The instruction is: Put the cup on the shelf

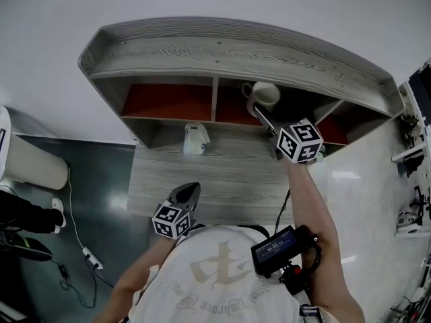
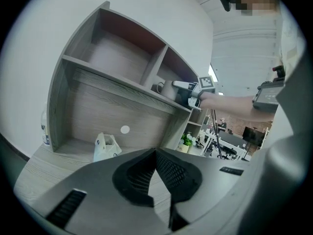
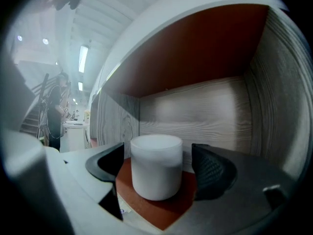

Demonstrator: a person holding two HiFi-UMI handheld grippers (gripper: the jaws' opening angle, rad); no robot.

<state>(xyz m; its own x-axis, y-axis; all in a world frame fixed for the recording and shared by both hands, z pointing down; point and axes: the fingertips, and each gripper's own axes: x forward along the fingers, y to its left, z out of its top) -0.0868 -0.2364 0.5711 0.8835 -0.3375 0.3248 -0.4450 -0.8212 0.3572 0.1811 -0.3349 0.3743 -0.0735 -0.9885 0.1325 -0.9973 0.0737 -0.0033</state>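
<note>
Grey wood-grain shelf [image 1: 236, 46] with orange-red floors in its compartments, so I'll place everything off that.

In front of the shelf's left compartment, out over the lower desk board, is the left gripper [image 1: 186, 194]. In its own view the left gripper's [image 2: 156, 173] jaws are pressed together at the tips with nothing between them.

A bit further in, a small white bag [image 1: 195, 140] sits on the board right under the shelf's middle divider, well apart from that gripper.

Then the cup [image 1: 264, 96]: white, upright, standing on the orange-red floor of the shelf's middle compartment.

The right gripper [image 1: 262, 115] reaches into that same compartment from the front. From the right gripper view its jaws are spread, one black pad [image 3: 111, 161] on each side of the cup [image 3: 156, 166], with a sliver of gap showing on both sides, so it's straddling the cup and not squeezing it.

Well in front of the shelf's right end, a black device with a screen [image 1: 276, 251] is strapped by the person's right forearm.
</note>
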